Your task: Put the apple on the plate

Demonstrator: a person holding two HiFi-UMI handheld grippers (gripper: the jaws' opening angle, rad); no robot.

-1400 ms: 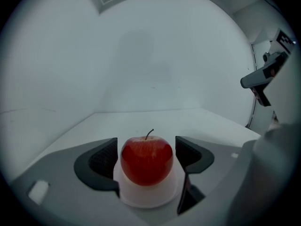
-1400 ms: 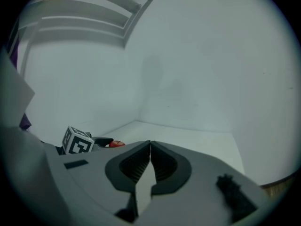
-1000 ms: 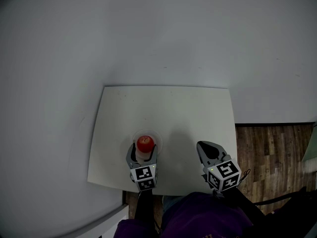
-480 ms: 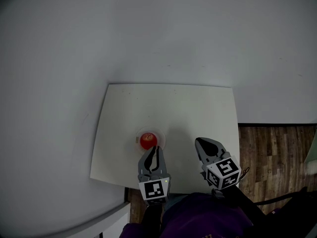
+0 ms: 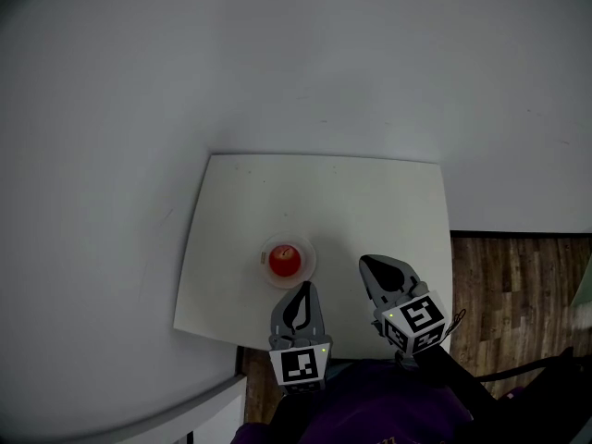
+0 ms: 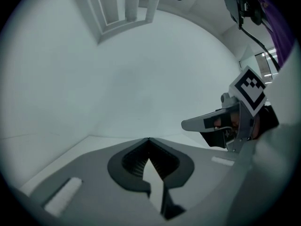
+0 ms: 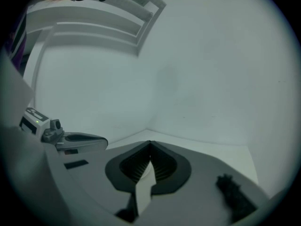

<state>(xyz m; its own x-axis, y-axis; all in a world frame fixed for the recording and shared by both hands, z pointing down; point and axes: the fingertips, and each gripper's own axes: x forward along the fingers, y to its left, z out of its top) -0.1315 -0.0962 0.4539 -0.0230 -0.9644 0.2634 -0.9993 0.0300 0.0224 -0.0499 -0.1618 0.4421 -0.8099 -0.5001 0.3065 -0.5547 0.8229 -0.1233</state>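
A red apple (image 5: 284, 261) sits on a small clear plate (image 5: 304, 269) on the white table (image 5: 324, 202), left of centre and toward the near side. My left gripper (image 5: 300, 291) hovers just in front of the plate, apart from the apple, with its jaws shut and nothing in them. In the left gripper view the tips (image 6: 149, 139) meet and neither apple nor plate shows. My right gripper (image 5: 371, 265) hangs to the right of the plate, jaws shut and empty; its tips (image 7: 150, 143) touch in the right gripper view.
The table stands in a corner of plain white walls. Wood floor (image 5: 518, 285) shows to the right of it. A white frame (image 5: 185, 419) lies at the lower left. Each gripper appears in the other's view: right gripper (image 6: 225, 124), left gripper (image 7: 66, 139).
The left gripper let go of the apple, drew back toward me and upward, and its jaws closed. The apple stays on the plate. The right gripper shifted slightly.
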